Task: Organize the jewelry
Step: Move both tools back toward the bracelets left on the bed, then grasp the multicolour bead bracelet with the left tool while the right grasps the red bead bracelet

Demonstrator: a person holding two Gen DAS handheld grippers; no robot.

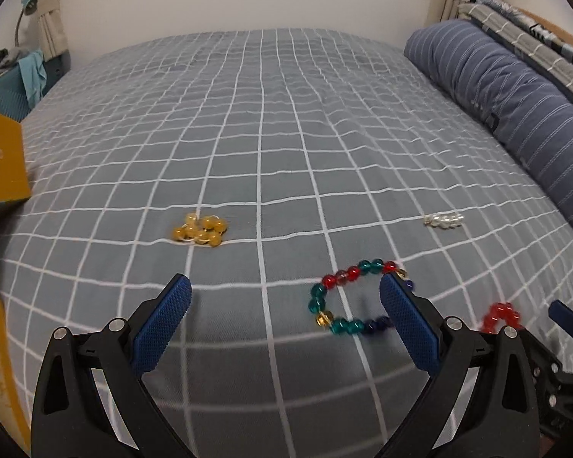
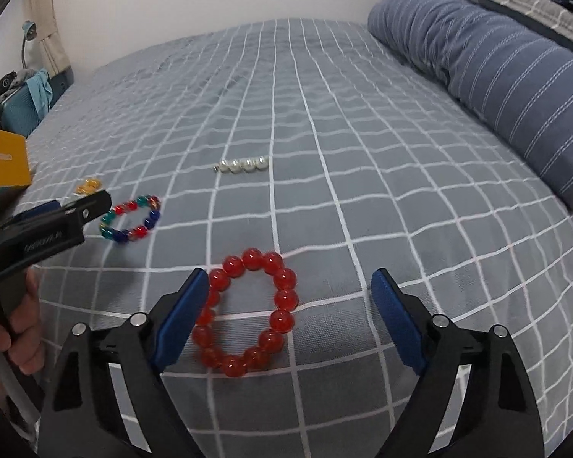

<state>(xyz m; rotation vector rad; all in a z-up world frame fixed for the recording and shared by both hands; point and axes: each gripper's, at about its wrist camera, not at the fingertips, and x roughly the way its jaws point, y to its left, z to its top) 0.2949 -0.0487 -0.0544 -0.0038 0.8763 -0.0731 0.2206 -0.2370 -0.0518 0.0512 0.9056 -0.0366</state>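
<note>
While loose on the bedspread (image 2: 324, 122), four bracelets, unboxed.

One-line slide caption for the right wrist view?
Open right gripper poised over a red bead bracelet on the checked bedsheet.

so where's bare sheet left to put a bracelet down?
Free: the far half of the bed, beyond the pearls, bordered by the wall and the pillow. Also between pearls and pillow. Crowded: near edge, where the yellow, mixed and red bracelets lie by both tools.
</note>
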